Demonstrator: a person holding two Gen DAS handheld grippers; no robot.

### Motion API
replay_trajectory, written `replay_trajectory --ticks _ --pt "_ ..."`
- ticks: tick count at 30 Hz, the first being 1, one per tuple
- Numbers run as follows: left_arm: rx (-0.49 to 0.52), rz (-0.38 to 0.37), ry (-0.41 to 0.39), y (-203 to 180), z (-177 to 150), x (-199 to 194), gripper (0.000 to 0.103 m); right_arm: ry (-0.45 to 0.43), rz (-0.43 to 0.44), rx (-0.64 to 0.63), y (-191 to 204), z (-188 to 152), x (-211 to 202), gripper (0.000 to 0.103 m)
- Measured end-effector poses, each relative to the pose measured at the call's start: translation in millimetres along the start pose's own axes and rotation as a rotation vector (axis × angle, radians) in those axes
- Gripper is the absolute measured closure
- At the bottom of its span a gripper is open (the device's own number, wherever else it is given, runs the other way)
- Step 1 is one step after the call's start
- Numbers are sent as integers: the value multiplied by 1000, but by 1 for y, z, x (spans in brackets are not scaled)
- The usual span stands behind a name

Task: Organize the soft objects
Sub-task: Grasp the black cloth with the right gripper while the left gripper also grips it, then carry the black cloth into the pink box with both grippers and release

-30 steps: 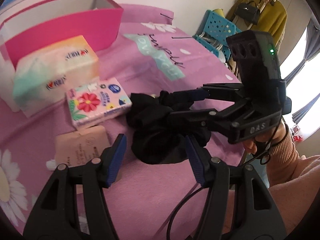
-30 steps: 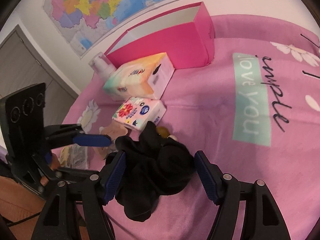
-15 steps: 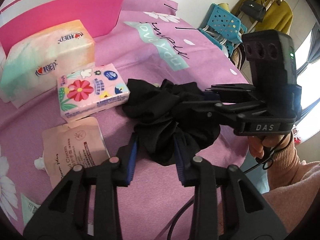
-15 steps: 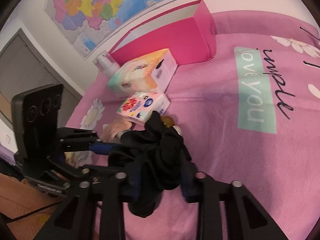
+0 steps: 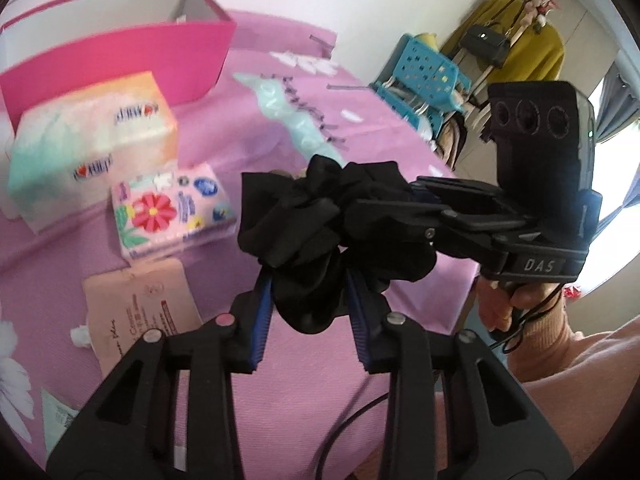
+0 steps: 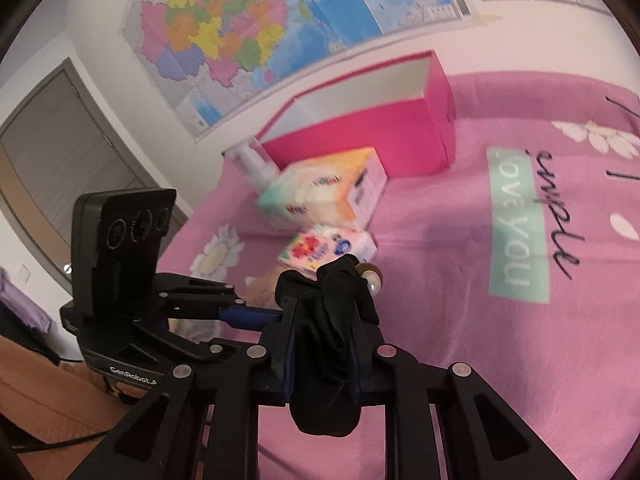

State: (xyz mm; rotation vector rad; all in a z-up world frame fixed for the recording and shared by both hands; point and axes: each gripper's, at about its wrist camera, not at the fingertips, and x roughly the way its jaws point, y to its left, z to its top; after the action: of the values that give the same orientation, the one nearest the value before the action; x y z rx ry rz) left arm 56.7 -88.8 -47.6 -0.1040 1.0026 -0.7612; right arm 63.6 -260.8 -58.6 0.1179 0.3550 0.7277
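A black ruffled scrunchie point(image 5: 320, 216) with small pearl beads point(image 6: 372, 276) hangs just above the pink bedspread point(image 5: 304, 360). My left gripper point(image 5: 309, 280) is shut on its lower fold, blue pads pressed into the cloth. From the right side my right gripper point(image 5: 404, 200) grips the other part of it. In the right wrist view the right gripper point(image 6: 322, 316) has its jaws closing, the scrunchie point(image 6: 328, 320) squeezed between the pads. There the left gripper point(image 6: 272, 314) comes in from the left.
An open pink box point(image 5: 120, 52) stands at the back, with a tissue box point(image 5: 92, 140), a flowered tissue pack point(image 5: 168, 208) and a beige pouch point(image 5: 136, 308) in front. A white bottle point(image 6: 252, 160) stands beside the box. A blue crate point(image 5: 428, 76) sits past the bed's edge.
Both grippers stood open around the scrunchie on the bed; both have closed on it. It now hangs off the bedspread between them.
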Motion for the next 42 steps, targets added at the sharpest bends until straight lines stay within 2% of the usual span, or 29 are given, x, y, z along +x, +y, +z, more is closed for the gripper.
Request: replay_trajectory --ticks 8,15,21,30,35,42 --pt "42 50 -112 -4 28 -39 66 -79 22 -81 17 33 -14 84" --pt "72 136 -180 0 62 -58 66 -142 16 -180 29 78 -14 84" --pt "57 198 -221 16 101 -65 66 -167 22 -226 30 126 -4 84" --pt "11 293 -228 44 153 -61 66 -162 -11 -260 15 181 25 84" --pt "-26 332 -209 60 170 -50 66 -148 -34 -272 4 204 48 84" --pt "-98 359 -174 85 184 -31 66 -128 -89 -301 -9 220 79 84"
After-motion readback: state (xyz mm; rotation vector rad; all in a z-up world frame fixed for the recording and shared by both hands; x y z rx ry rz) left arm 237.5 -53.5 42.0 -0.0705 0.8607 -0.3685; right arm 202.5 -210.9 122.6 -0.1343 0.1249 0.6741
